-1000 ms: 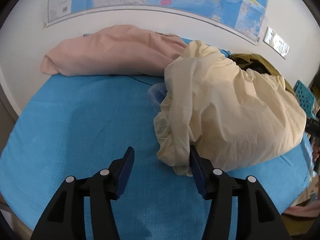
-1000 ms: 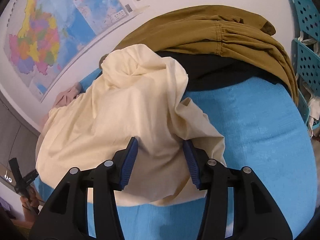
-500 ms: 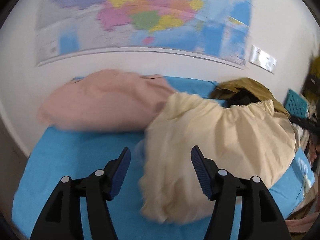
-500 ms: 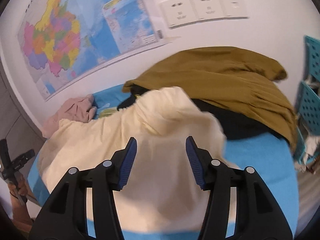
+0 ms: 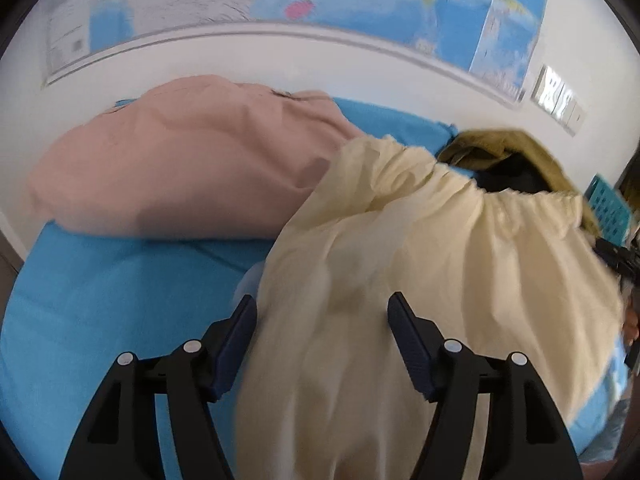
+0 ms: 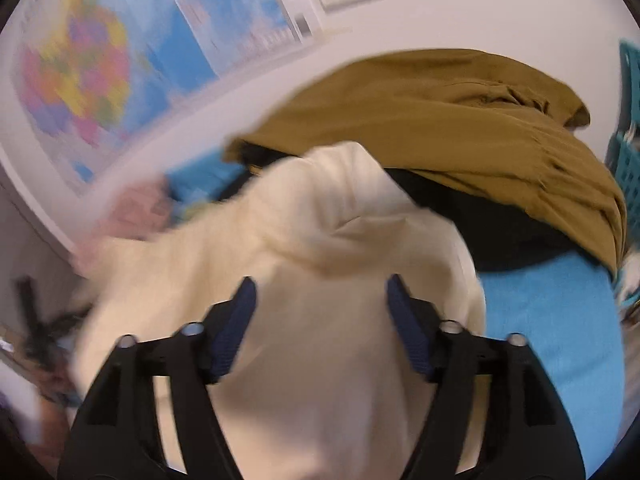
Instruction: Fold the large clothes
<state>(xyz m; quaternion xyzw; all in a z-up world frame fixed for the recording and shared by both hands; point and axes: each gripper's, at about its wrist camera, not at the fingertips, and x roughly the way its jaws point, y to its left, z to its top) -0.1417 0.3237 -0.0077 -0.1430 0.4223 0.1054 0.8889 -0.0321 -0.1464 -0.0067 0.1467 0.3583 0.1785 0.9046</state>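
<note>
Your left claw (image 5: pixel 322 320) and right claw (image 6: pixel 320 308), both wide, now sit deep over the crumpled cream cotton garment (image 5: pixel 420 280), no longer at its edge. Nothing gripped; folding on the blue tabletop (image 5: pixel 112 280) hasn't started.

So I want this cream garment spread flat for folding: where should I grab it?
Take the cream garment by its gathered band at the far edge, one hand-held gripper on each end, coming from above. That ruched hem looks like the only clear straight edge; the rest is bunched.

No legible text: print on the wall map (image 5: pixel 360 4) too blurred to read.
</note>
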